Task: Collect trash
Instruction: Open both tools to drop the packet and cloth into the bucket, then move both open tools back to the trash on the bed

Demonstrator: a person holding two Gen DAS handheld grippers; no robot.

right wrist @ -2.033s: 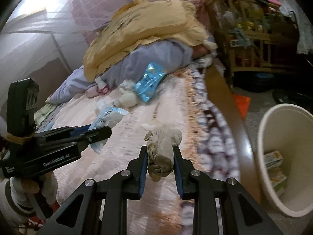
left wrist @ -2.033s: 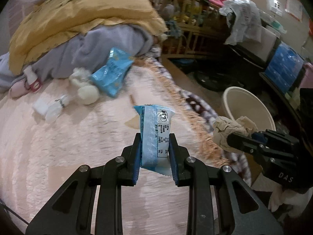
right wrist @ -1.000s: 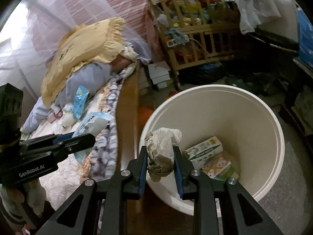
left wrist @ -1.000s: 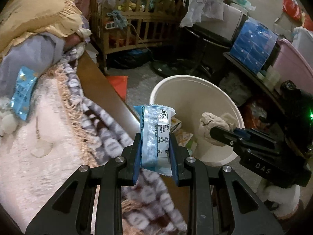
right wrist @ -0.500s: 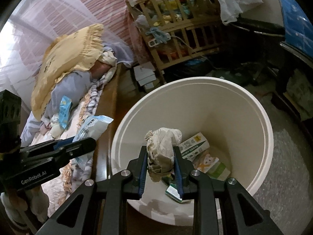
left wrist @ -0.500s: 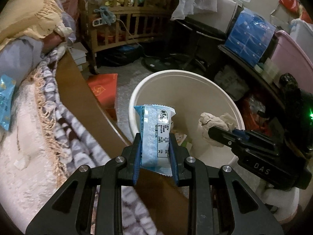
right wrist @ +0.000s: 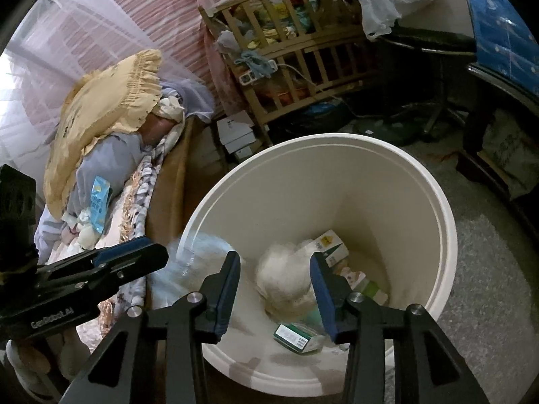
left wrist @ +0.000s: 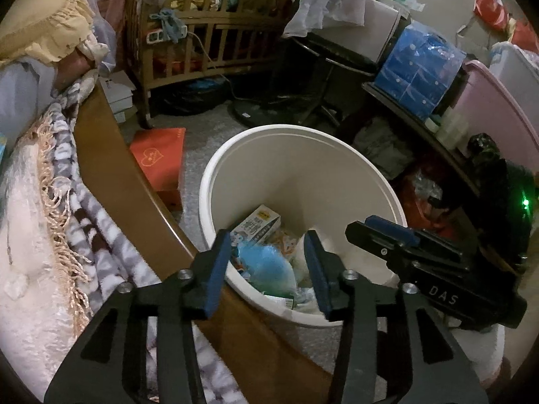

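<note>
Blue snack packet point(left wrist: 269, 266), motion-blurred, is inside the white bin point(left wrist: 303, 155), seen between the parted jaws of the left gripper point(left wrist: 267, 264), no pad touching it; those jaws have just been opening, nothing gripped. Crumpled tissue wad point(right wrist: 286, 279), also blurred, is inside the same bin, seen through the gap of the right gripper point(right wrist: 276, 286), free of both pads; these jaws have just been opening too, moderately apart. Bin bottom holds small cartons: one printed carton point(left wrist: 257, 225) at 12 o'clock of the packet, a green-and-white box point(right wrist: 293, 335) at 6 o'clock of the wad. In the left view the right gripper sits at 3 o'clock; in the right view the left gripper sits at 9 o'clock. Wooden bed edge point(left wrist: 111, 168) just beside the bin at 9 o'clock, fringed blanket point(left wrist: 64, 202) on it. Another blue packet point(right wrist: 99, 202) lies on the bed near a yellow pillow point(right wrist: 107, 107), well apart from the bin. Wooden crib point(left wrist: 202, 27) at 12 o'clock, red box point(left wrist: 158, 158) on the floor at 10 o'clock of the bin.
</note>
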